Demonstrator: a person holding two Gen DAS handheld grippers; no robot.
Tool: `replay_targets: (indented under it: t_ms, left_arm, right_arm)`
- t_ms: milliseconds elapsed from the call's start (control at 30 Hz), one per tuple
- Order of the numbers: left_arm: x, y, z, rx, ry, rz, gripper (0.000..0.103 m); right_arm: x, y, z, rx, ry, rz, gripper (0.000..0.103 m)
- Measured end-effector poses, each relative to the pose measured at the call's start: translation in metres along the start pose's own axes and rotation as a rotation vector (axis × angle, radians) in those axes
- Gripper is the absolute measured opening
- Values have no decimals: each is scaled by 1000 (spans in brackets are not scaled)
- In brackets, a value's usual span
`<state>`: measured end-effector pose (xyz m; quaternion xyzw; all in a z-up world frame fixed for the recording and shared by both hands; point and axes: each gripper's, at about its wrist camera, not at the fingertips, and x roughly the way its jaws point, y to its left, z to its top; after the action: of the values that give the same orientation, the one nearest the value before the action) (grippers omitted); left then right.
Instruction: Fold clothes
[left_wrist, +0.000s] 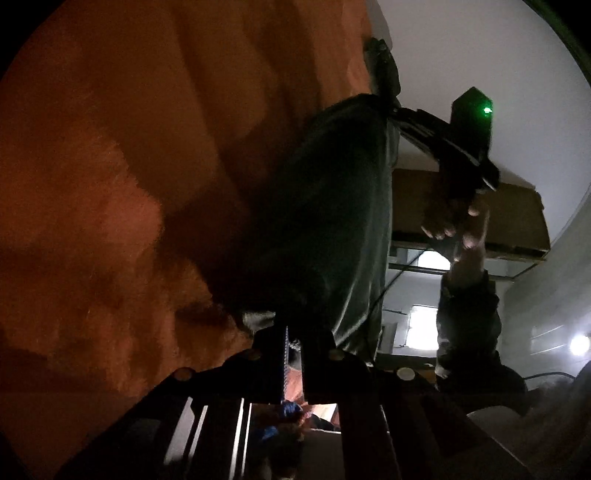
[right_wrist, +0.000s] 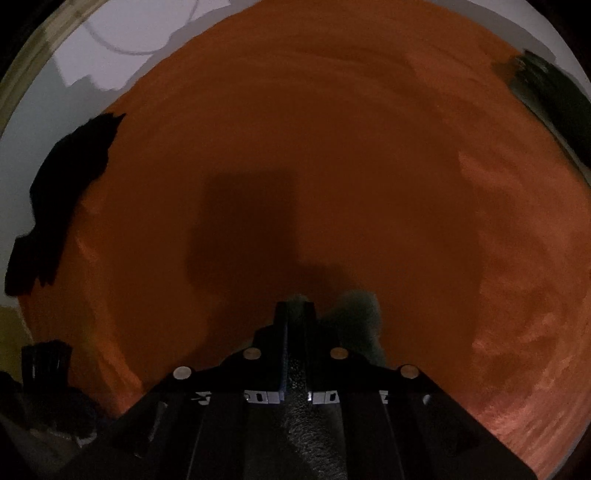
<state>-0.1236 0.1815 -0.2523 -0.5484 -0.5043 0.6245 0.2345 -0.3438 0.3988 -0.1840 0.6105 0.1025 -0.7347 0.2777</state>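
While the right gripper (right_wrist: 295, 306) pointed steeply down at the orange cover (right_wrist: 332, 147), both grippers' fingers (right_wrist: 284, 332) were clamped on the dark green garment (left_wrist: 325, 206), stretched between them.

black tool (right_wrist: 295, 306) with 4 round silver screws; dark sleeve (left_wrist: 469, 314).

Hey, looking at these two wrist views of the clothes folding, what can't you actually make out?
- Left wrist view: the dark green garment hangs in shadow; its type and far edge are unreadable.
- Left wrist view: the right gripper has its fingertips hidden behind the orange blanket.
- Right wrist view: the cloth at the right gripper's tips is a blurred scrap.
- Right wrist view: the black item is a silhouette.
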Motion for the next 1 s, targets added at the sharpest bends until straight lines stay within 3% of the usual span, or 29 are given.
replay_targets:
  t_ms: [200, 367, 467, 533, 700, 800, 933, 1000]
  left_arm:
    - [2, 3, -6, 10, -4, 7, 5]
    - [3, -2, -9, -6, -8, 11, 6]
    - [-4, -8, -5, 27, -20, 144, 20]
    - [-10, -17, 0, 96, -51, 213, 46]
    - [-5, -47, 11, 326, -53, 244, 64]
    - [13, -59, 0, 505, 20, 311, 66]
    - [19, -65, -25, 703, 1, 469, 66]
    - [24, -64, -23, 681, -29, 494, 66]
  right_arm:
    - [27, 0, 0, 57, 37, 25, 6]
    - [23, 2, 0, 73, 32, 25, 6]
    - [17, 4, -5, 78, 17, 24, 6]
    - [16, 10, -7, 58, 16, 21, 6]
    - [14, 7, -7, 57, 19, 31, 7]
    - [19, 9, -5, 69, 22, 41, 7]
    - [19, 12, -12, 69, 18, 45, 7]
    - [15, 4, -16, 71, 16, 48, 7]
